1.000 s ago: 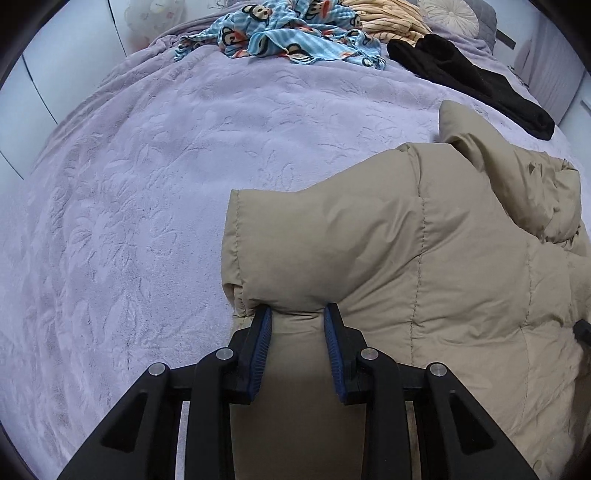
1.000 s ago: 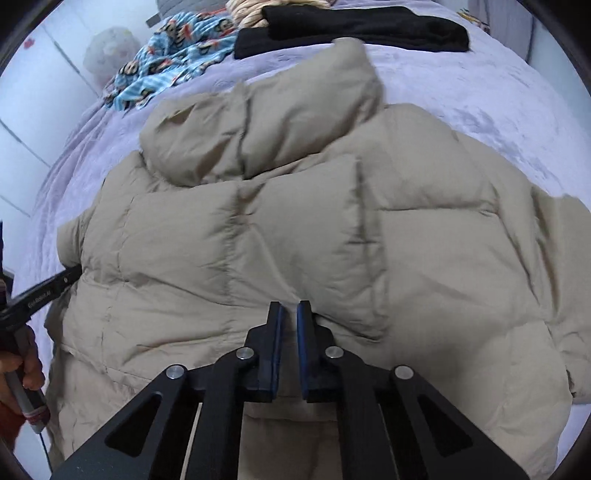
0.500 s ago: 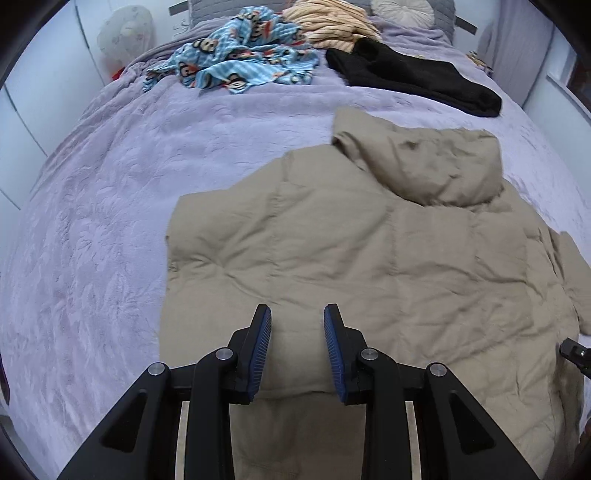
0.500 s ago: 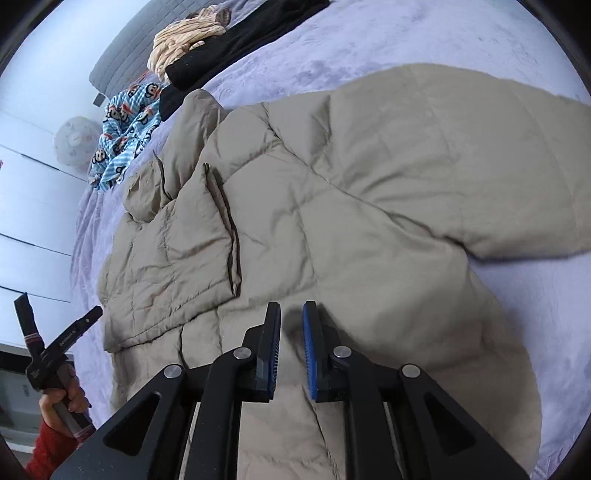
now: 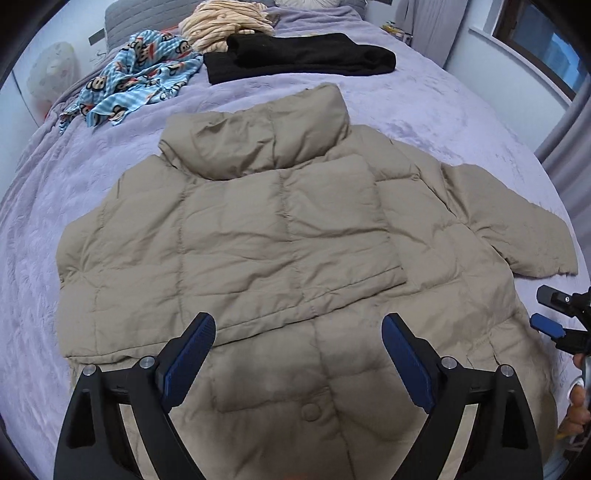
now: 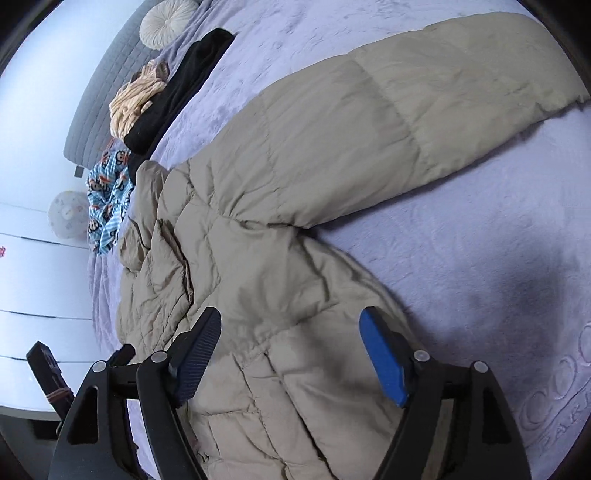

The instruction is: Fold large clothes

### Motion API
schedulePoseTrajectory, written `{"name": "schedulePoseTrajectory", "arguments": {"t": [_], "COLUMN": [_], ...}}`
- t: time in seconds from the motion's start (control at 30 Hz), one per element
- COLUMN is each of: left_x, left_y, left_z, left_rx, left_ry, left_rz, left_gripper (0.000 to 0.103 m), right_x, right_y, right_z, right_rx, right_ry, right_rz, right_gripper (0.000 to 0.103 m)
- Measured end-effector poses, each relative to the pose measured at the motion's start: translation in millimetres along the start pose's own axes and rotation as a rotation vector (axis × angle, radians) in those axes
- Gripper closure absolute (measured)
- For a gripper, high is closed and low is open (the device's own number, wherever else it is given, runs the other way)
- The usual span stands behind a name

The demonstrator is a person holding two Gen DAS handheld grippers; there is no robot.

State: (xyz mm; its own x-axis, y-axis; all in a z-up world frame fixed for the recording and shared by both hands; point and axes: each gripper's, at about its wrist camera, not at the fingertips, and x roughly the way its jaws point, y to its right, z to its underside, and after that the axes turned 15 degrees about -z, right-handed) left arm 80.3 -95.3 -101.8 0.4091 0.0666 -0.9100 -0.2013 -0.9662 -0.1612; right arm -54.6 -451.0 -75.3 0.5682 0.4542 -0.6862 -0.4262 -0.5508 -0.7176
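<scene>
A beige puffer jacket lies flat on the purple bedspread, collar at the far end. Its left sleeve is folded over the body; the right sleeve sticks out to the right. My left gripper is open and empty above the jacket's lower middle. My right gripper is open and empty above the jacket's lower right hem, with the spread sleeve ahead. The right gripper also shows at the right edge of the left wrist view.
At the head of the bed lie a black garment, a blue monkey-print cloth and a cream striped garment. A round cushion rests by the grey headboard. White cabinets stand to the left.
The left gripper let go of the folded sleeve, drew back and opened wide. The right gripper swung to the jacket's right hem and opened from nearly shut.
</scene>
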Motion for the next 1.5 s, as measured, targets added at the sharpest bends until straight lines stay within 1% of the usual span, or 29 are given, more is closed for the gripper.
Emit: {"name": "schedulePoseTrajectory", "arguments": {"t": [0.1,0.2,0.23,0.27,0.33,0.4,0.43,0.47,0.5,0.57,0.63,0.77,0.83,1.0,1.03,1.1,1.13,1.17,1.2,1.23,1.27,1.33,1.43,1.5], "left_x": [4.6,9.5,10.2,10.4,9.1,9.2,9.7,10.2,10.6,11.3,11.0,10.9,11.5,12.0,12.5,13.3,14.0,14.8,15.5,16.0,16.3,16.1,16.2,17.3], "left_y": [19.7,36.9,42.5,48.2,58.7,68.9,74.0,78.2,81.3,88.3,93.4,97.1,97.6,95.8,95.1,91.8,89.6,86.8,83.7,80.6,76.9,67.9,50.2,35.9], "left_z": [-2.0,-5.9,-7.2,-8.1,-8.9,-10.9,-11.9,-12.8,-13.5,-15.2,-17.2,-20.1,-21.7,-24.7,-25.5,-27.1,-28.2,-29.3,-30.0,-31.0,-32.1,-34.5,-38.5,-40.6], "left_rx": [0.022,0.036,0.041,0.049,0.066,0.081,0.088,0.092,0.095,0.098,0.096,0.085,0.078,0.064,0.062,0.054,0.048,0.043,0.036,0.028,0.02,0.004,-0.031,-0.065], "left_ry": [-0.025,-0.05,-0.052,-0.05,-0.044,-0.046,-0.052,-0.057,-0.063,-0.071,-0.071,-0.073,-0.077,-0.081,-0.081,-0.079,-0.08,-0.08,-0.08,-0.078,-0.074,-0.056,-0.039,-0.036], "left_rz": [-0.016,0.01,0.005,0.003,0.002,0.001,0.004,0.006,0.008,0.007,0.005,0.011,0.01,0.014,0.014,0.014,0.012,0.01,0.007,-0.001,-0.013,-0.038,-0.067,-0.071], "left_gripper": [0.011,0.011,0.011,0.011,0.011,0.011,0.011,0.011,0.011,0.011,0.011,0.011,0.011,0.011,0.011,0.011,0.011,0.011,0.011,0.011,0.011,0.011,0.011,0.011], "right_x": [-15.0,-29.5,-35.0,-42.3,-54.9,-64.5,-66.6,-67.1,-67.5,-72.7,-77.7,-85.4,-84.2,-80.2,-80.5,-78.1,-76.2,-74.4,-74.9,-75.9,-76.9,-76.0,-75.6,-71.3], "right_y": [19.9,41.3,48.1,53.7,59.9,67.2,72.7,82.1,92.5,108.4,118.5,138.7,148.6,157.9,161.4,167.0,169.9,173.3,174.6,171.7,166.3,150.9,115.7,79.8], "right_z": [-9.2,-17.4,-20.2,-23.2,-31.7,-43.3,-48.9,-55.9,-62.2,-69.2,-77.4,-93.8,-100.8,-117.9,-121.0,-127.7,-128.1,-129.1,-129.6,-131.8,-133.7,-138.5,-149.7,-160.9], "right_rx": [0.063,0.132,0.152,0.16,0.149,0.157,0.18,0.225,0.279,0.34,0.366,0.425,0.463,0.506,0.528,0.573,0.592,0.613,0.618,0.606,0.584,0.536,0.42,0.307], "right_ry": [0.057,0.127,0.156,0.198,0.254,0.269,0.256,0.236,0.234,0.281,0.334,0.439,0.465,0.492,0.496,0.482,0.476,0.479,0.486,0.493,0.496,0.499,0.471,0.433], "right_rz": [0.0,-0.032,-0.042,-0.044,-0.021,-0.023,-0.036,-0.067,-0.111,-0.173,-0.192,-0.259,-0.295,-0.337,-0.344,-0.366,-0.391,-0.424,-0.439,-0.435,-0.435,-0.466,-0.49,-0.495], "right_gripper": [0.02,0.008,0.0,0.0,0.0,0.0,0.0,0.0,0.0,0.0,0.0,0.0,0.0,0.001,0.005,0.036,0.063,0.082,0.089,0.094,0.094,0.094,0.094,0.094]}}
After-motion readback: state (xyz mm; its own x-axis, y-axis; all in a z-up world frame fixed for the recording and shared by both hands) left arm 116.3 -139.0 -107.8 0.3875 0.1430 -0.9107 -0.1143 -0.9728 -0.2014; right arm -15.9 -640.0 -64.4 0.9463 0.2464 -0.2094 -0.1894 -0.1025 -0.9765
